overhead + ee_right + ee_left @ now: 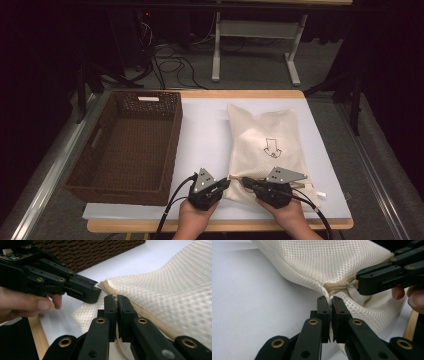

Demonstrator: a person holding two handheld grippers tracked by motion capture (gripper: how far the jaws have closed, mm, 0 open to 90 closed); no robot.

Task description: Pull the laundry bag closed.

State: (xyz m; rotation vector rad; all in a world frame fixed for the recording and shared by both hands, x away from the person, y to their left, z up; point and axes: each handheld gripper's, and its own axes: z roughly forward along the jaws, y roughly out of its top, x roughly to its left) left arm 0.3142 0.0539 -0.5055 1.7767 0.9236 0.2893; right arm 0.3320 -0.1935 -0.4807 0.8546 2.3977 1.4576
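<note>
Where the tabletop (pixel 205 135) carries a pale sheet, a brown woven basket (pixel 127 145) stands on its left side, open at the top, well apart from the work in hand. To its right, at the near edge, the left gripper (pixel 223 184) has its jaws pressed together on the near left corner of a cream mesh bag (pixel 265 145); in the left gripper view the jaws pinch the mesh fabric (pixel 329 298) just below the end of the bag's zipper (pixel 338 286). The bag lies flat on the right half of the tabletop, its closed zipper edge toward the person and a small arrow drawing on its upper face. Just right of the left gripper, the right gripper (pixel 246 181) meets the same near edge, and the left gripper view shows its tip clamped on the metal zipper pull (pixel 352 285). In the right gripper view its jaws (pixel 116 301) stand closed over the zipper seam, with the left gripper just beside them. A hand holds each gripper from below.
</note>
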